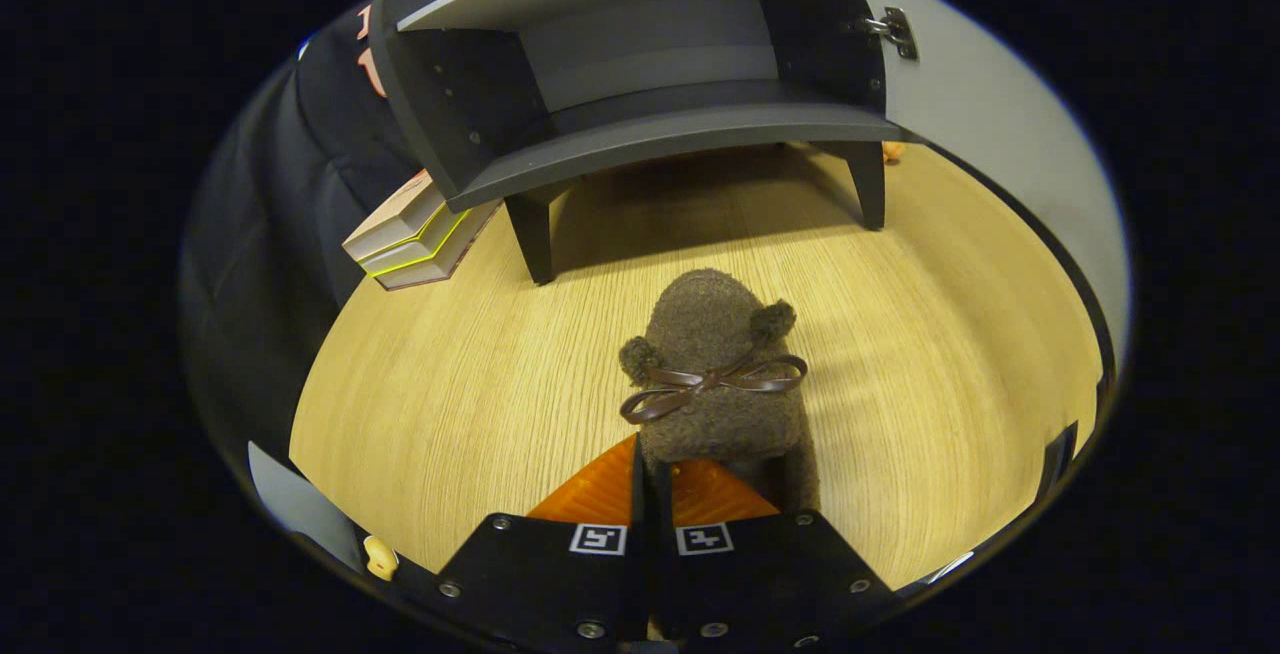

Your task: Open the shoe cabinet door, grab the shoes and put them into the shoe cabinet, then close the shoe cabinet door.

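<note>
**Slipper held at heel, cabinet open ahead**

Desk (480, 374): light wood-grain top, carries everything here. Shoe cabinet (640, 134) stands on short legs at the far side; its door (1000, 164) is swung wide to the right, hinge (895, 31) exposed, so the lower shelf is open to a straight push from the gripper's side. Interior looks empty as far as it can be seen. A second fuzzy shape sits on the cabinet top; cannot tell what it is.

Stack of books (415, 234) leans beside the cabinet's left leg, out of the approach line.

Brown fuzzy slipper (715, 374), bow across the upper, lies just ahead of the gripper (655, 484). Jaws are nearly closed and appear to pinch its heel rim, probably so the toe leads in. Long axis runs straight away from the jaws, toe towards the cabinet opening, still well short of it.
</note>
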Action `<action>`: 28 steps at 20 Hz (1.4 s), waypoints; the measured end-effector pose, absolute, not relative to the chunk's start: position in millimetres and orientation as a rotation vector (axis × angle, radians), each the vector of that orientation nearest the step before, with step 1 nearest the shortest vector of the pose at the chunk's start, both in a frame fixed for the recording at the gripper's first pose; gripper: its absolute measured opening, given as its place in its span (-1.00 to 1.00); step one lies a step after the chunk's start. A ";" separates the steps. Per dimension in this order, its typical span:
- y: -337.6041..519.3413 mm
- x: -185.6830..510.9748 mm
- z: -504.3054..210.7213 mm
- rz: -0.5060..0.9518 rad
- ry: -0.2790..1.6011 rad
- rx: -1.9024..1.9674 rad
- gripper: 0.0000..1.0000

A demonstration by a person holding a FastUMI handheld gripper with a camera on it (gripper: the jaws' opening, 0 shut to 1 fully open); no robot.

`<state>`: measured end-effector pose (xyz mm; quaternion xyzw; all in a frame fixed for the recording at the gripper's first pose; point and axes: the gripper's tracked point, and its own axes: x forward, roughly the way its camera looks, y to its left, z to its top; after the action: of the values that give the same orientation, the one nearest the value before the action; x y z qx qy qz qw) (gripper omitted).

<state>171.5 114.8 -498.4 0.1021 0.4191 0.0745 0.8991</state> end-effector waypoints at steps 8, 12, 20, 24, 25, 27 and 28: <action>90.2 161.7 -454.9 0.149 0.811 0.204 -0.92; 80.2 160.0 -421.1 0.152 0.768 0.213 -0.92; 69.5 187.6 -333.2 0.171 0.640 0.176 -0.92; 57.6 214.3 -282.6 0.175 0.565 0.155 -0.92; 54.6 222.6 -271.4 0.173 0.545 0.155 -0.92; 48.6 237.8 -255.7 0.163 0.515 0.148 -0.92; 46.0 243.1 -249.7 0.157 0.505 0.147 -0.92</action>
<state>243.1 46.0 -249.7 0.0726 0.2493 0.0773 0.9626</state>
